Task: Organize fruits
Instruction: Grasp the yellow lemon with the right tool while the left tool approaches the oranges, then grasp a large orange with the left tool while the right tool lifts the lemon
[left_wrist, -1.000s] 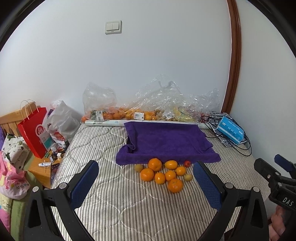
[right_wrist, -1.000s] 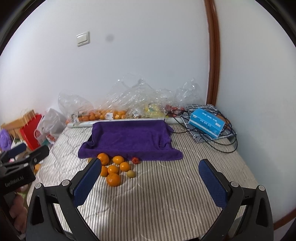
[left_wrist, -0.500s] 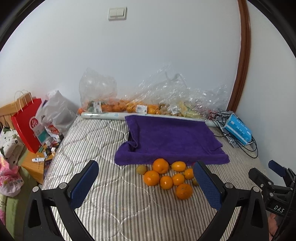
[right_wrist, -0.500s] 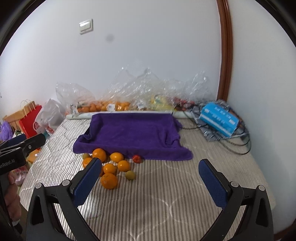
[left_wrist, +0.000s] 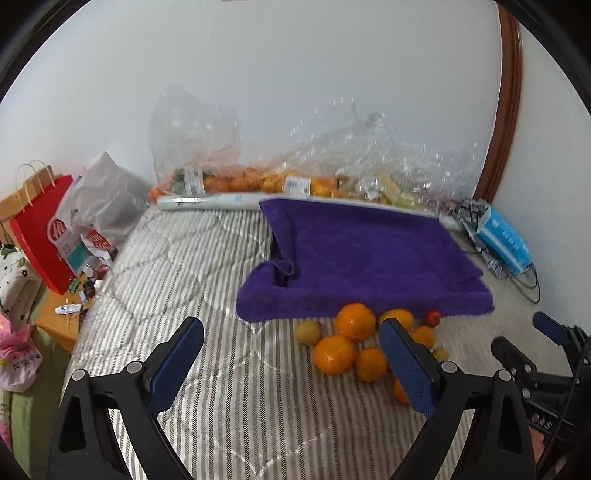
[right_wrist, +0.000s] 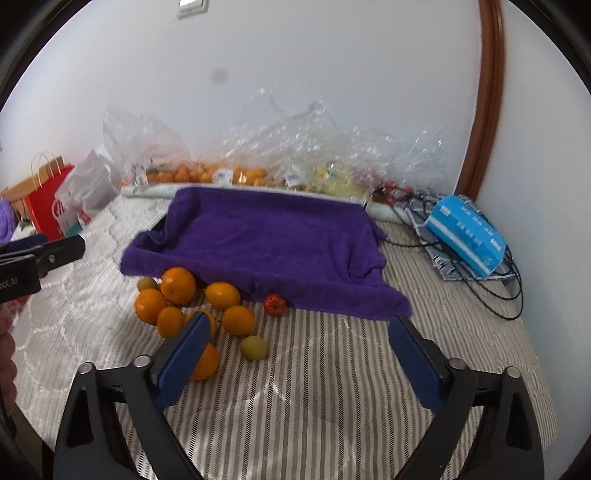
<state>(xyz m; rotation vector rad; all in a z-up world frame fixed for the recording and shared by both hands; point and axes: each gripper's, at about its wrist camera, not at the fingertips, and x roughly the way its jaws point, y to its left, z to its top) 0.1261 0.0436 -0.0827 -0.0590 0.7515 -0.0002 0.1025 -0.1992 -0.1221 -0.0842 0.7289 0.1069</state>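
Several oranges (left_wrist: 335, 354) (right_wrist: 178, 285) lie in a loose pile on the striped mattress, just in front of a purple towel (left_wrist: 369, 258) (right_wrist: 269, 236) draped over a tray. Two small yellow-green fruits (left_wrist: 307, 331) (right_wrist: 253, 347) and a small red fruit (left_wrist: 432, 316) (right_wrist: 274, 304) lie among them. My left gripper (left_wrist: 291, 362) is open and empty, above the mattress to the left of the pile. My right gripper (right_wrist: 299, 358) is open and empty, just in front of the pile; its left finger (right_wrist: 184, 358) hides part of an orange.
Clear plastic bags of fruit (left_wrist: 280, 177) (right_wrist: 258, 162) line the wall behind the towel. A blue box (left_wrist: 504, 240) (right_wrist: 465, 236) on black cables sits at the right. A red paper bag (left_wrist: 40, 236) and clutter stand off the mattress's left edge.
Both grippers have moved forward and down toward the fruit pile, which now looks larger and nearer. The fruits and towel have not moved.
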